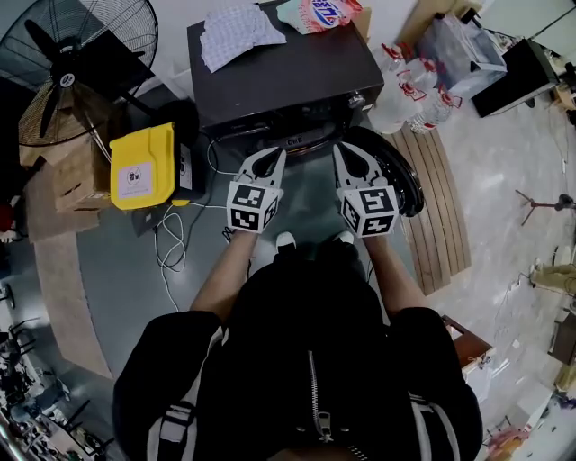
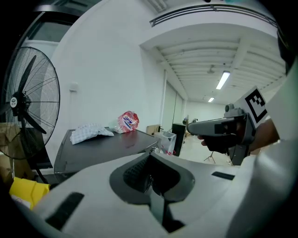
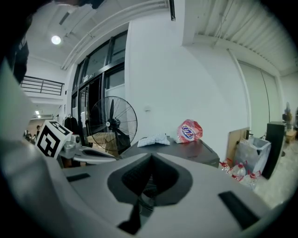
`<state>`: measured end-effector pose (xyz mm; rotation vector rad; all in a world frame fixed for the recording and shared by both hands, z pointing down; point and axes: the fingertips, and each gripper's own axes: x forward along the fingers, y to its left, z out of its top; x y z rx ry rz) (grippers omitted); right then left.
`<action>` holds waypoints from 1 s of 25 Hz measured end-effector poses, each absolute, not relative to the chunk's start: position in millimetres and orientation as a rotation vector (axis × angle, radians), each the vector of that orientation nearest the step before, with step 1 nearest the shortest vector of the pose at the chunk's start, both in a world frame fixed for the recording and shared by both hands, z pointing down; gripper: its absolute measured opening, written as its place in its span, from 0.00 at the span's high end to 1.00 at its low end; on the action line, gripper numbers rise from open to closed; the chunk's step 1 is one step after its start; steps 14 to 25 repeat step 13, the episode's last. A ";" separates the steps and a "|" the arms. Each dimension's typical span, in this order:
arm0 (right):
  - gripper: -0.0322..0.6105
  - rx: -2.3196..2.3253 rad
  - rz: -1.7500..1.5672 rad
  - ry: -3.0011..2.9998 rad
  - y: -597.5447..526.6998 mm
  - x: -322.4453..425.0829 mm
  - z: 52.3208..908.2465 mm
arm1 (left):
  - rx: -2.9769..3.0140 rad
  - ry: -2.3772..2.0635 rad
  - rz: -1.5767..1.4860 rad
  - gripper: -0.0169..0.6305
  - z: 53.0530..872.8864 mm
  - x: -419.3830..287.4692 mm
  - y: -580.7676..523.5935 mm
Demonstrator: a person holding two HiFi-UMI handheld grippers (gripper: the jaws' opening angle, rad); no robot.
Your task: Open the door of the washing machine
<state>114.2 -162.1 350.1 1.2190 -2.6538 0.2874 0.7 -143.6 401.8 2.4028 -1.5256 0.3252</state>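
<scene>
The dark washing machine (image 1: 279,63) stands in front of me, and its round door (image 1: 396,180) hangs swung out to the right of the drum opening. My left gripper (image 1: 274,155) and right gripper (image 1: 345,149) are side by side, raised in front of the opening and touching nothing. Both have their jaws together with nothing between them. In the left gripper view its jaws (image 2: 150,155) point over the machine's top (image 2: 102,146), with the right gripper (image 2: 219,128) alongside. In the right gripper view its jaws (image 3: 151,157) face the machine (image 3: 186,148), with the left gripper (image 3: 88,155) at the left.
A checked cloth (image 1: 238,36) and a detergent bag (image 1: 319,13) lie on the machine's top. To the left are a standing fan (image 1: 85,45), a yellow container (image 1: 144,167) and loose cables (image 1: 171,243). Water bottles (image 1: 409,94) and a slatted wooden board (image 1: 441,207) lie to the right.
</scene>
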 end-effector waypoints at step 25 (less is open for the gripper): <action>0.95 1.195 0.291 -2.647 -164.2 119.9 357.9 | 2.407 -1.528 0.325 0.97 402.4 5.4 -146.7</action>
